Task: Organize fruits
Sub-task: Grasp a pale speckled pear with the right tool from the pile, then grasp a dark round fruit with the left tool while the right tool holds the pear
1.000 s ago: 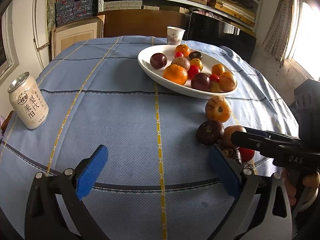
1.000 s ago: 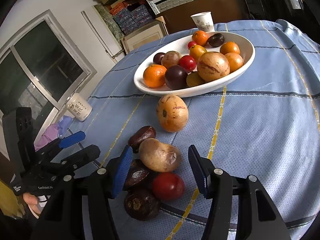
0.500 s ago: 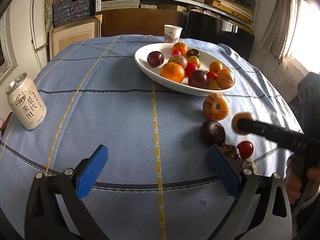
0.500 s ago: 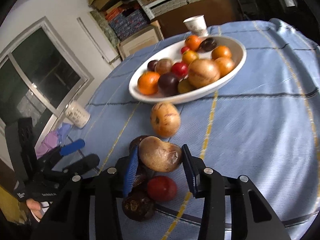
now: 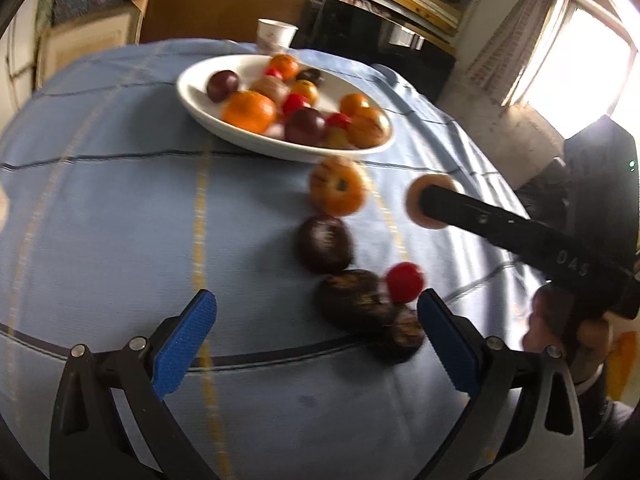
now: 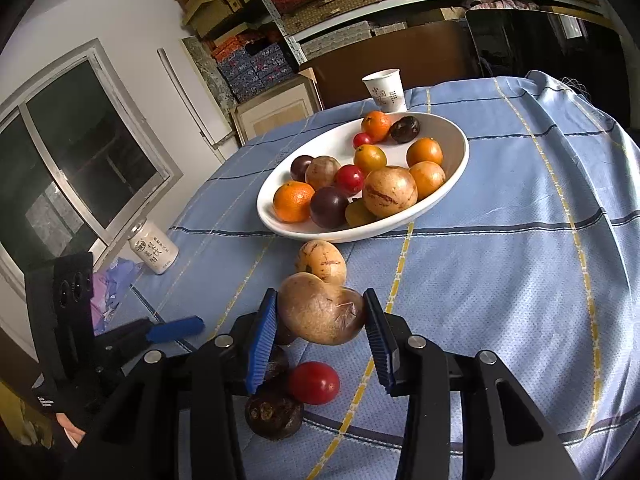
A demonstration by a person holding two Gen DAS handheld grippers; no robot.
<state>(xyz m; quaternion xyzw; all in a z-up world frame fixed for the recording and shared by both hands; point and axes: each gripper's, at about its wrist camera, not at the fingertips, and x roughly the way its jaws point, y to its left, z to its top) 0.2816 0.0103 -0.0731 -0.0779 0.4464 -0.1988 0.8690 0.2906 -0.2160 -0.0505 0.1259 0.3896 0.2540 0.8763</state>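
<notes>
My right gripper (image 6: 320, 330) is shut on a tan, potato-shaped fruit (image 6: 322, 314) and holds it a little above the blue cloth. In the left wrist view the same fruit (image 5: 430, 204) shows at the tip of the right gripper's black finger. Below it lie a striped orange fruit (image 6: 320, 262), a red tomato (image 6: 314, 382) and dark brown fruits (image 6: 274, 414). The white oval bowl (image 6: 460, 160) beyond holds several oranges, plums and tomatoes. My left gripper (image 5: 316, 344) stands open and empty over the cloth, next to the dark fruits (image 5: 352, 304).
A paper cup (image 6: 384, 90) stands behind the bowl. A drink can (image 6: 154, 252) sits near the table's left edge by a window. Shelves of boxes line the back wall. A hand (image 5: 568, 328) grips the right gripper's handle.
The right jaws closed on the tan fruit and lifted it off the pile. The left gripper swung right toward the loose fruits, still open.
</notes>
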